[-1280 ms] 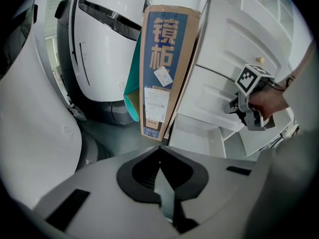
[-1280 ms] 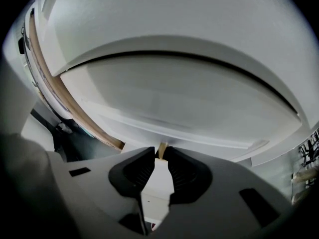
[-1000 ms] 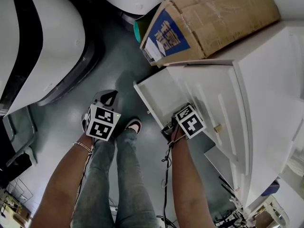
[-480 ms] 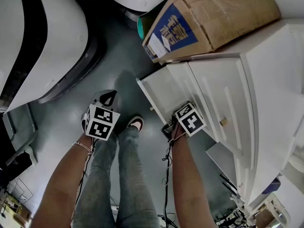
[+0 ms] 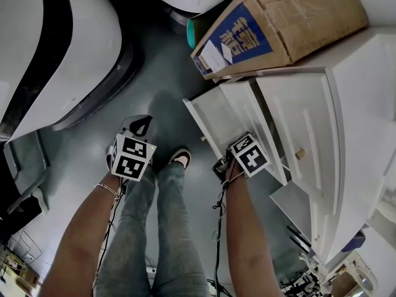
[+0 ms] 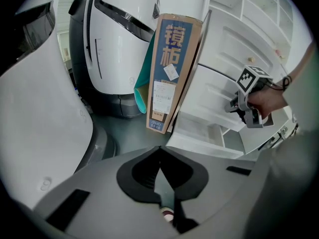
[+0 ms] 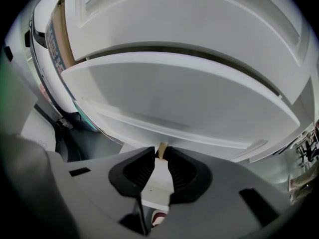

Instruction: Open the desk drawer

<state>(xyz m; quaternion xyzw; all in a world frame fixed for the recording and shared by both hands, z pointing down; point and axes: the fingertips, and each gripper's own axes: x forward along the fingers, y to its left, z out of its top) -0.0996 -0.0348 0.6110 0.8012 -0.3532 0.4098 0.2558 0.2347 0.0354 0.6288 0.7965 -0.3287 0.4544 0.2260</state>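
The white desk (image 5: 359, 116) fills the right of the head view, and its lower drawer (image 5: 207, 119) is pulled out over the floor. My right gripper (image 5: 238, 161) is at the drawer front. In the right gripper view its jaws (image 7: 160, 156) are shut on the drawer's small tan knob (image 7: 162, 150), under the curved white drawer front (image 7: 189, 98). My left gripper (image 5: 139, 129) hangs over the grey floor to the left, away from the desk. Its tips (image 6: 159, 151) meet with nothing between them. The left gripper view also shows the open drawer (image 6: 199, 133) and the right gripper (image 6: 246, 108) in a hand.
A long cardboard box (image 5: 278, 23) with a blue label lies against the desk's top edge, with a teal object (image 5: 193, 39) behind it. A large white and black machine (image 5: 55, 54) stands at left. My legs and a shoe (image 5: 179, 159) are between the grippers. A second knob (image 5: 301, 154) sits on the drawer above.
The desk body, the upper knob and the box have shifted up and right, away from the right gripper. The drawer it grips now stands farther out. The left gripper moved along with it.
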